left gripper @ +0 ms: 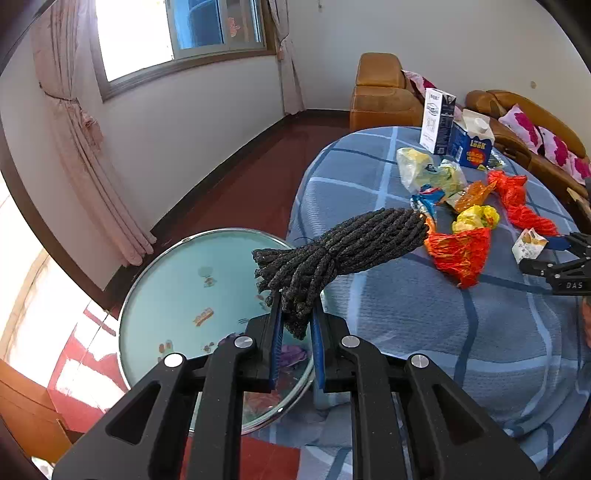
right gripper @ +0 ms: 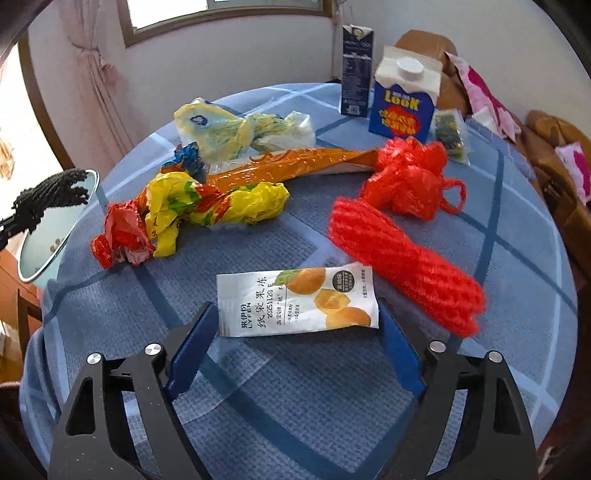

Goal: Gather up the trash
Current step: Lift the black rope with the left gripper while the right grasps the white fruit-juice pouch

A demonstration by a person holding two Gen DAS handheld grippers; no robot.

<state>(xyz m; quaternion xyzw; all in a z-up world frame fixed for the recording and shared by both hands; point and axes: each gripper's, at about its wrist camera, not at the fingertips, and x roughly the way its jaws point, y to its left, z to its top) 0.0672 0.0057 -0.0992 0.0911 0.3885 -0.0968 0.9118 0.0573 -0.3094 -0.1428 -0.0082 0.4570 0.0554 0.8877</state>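
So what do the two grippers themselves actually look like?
Both the left gripper and right gripper have matte black, angular linkage arms with cutouts, round silver pivot bolts and flat blue fingers. White "DAS" lettering marks the right one. No cables or sleeves show.

place: home living room | evidence: tan leather sofa (left gripper: 384, 92) with pink floral cushions (left gripper: 524, 125); pink tied curtains (left gripper: 85, 147) at window (left gripper: 177, 33); red floor (left gripper: 236, 192); blue plaid cloth on surface (right gripper: 517, 229)

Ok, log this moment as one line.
left gripper: shut on black rope bundle | right gripper: open around fruit jelly pouch | pouch flat on table
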